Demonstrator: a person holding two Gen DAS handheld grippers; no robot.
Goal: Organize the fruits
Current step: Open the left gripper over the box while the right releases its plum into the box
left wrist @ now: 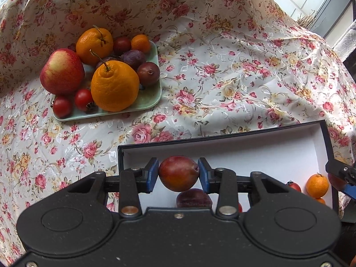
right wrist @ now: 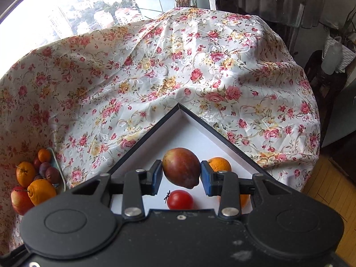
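With a plum pinched by the left gripper and another plum by the right gripper above the box, bruising of the fruits below is risked if they are dropped from height.

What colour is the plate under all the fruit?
Pale green. The plate shows best in the left wrist view, on the flowery cloth.

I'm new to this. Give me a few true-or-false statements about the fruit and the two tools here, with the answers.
1. The left tool holds a plum. True.
2. The right tool is empty. False: its pads press on a reddish plum.
3. The green tray holds only oranges. False: an apple, plums and small red fruits also sit there.
4. The white-lined box already contains fruit. True.
5. The box sits on a floral tablecloth. True.
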